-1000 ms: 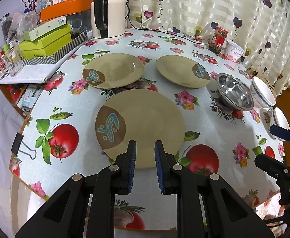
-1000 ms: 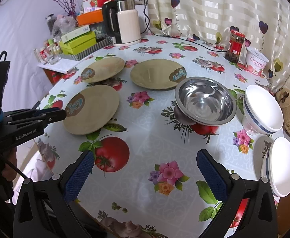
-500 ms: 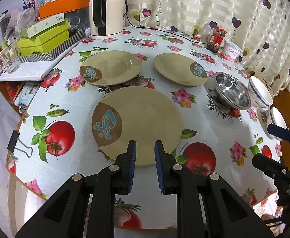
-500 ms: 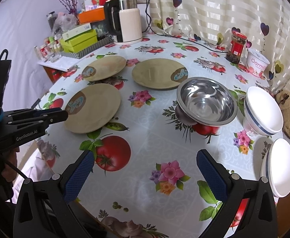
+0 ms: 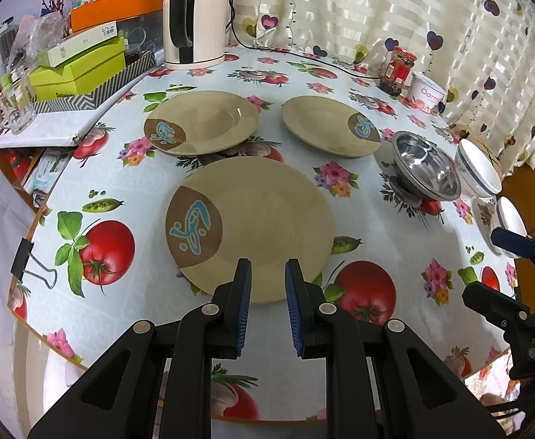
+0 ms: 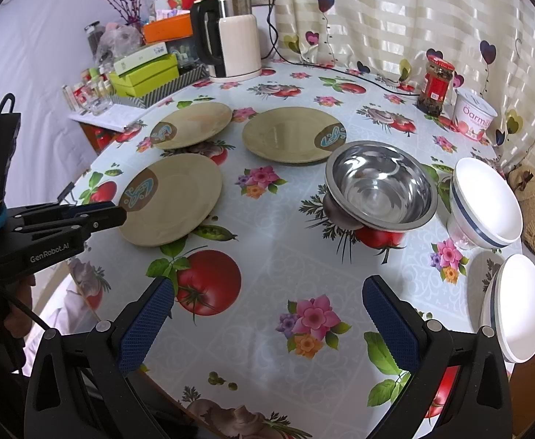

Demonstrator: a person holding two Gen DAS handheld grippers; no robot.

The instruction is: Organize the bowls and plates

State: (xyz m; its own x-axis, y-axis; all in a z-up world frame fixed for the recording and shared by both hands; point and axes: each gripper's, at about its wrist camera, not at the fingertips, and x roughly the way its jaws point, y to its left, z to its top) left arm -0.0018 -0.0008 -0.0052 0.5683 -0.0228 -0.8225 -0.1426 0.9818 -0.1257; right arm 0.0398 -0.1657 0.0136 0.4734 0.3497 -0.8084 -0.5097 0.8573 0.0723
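Observation:
Three tan plates with blue-and-brown emblems lie on the table: a near one (image 5: 260, 219) (image 6: 172, 197), a far left one (image 5: 201, 122) (image 6: 194, 124) and a far right one (image 5: 329, 126) (image 6: 289, 133). A steel bowl (image 5: 426, 172) (image 6: 379, 184) sits tilted to the right. Beyond it stand a white bowl with a blue stripe (image 5: 478, 173) (image 6: 485, 203) and another white bowl (image 6: 518, 305) at the table edge. My left gripper (image 5: 267, 285) hovers just above the near plate's front rim, jaws narrowly apart and empty. My right gripper (image 6: 267, 314) is wide open over the front of the table.
A kettle (image 5: 194, 18) with its cord, stacked boxes (image 5: 81, 69), a sauce jar (image 6: 434, 86) and a yogurt tub (image 6: 474, 117) stand along the back. A binder clip (image 5: 29, 263) grips the left table edge. Curtains hang behind.
The left gripper has drawn back and risen slightly, so the near plate sits a little farther ahead. The right gripper has barely shifted. No object has moved.

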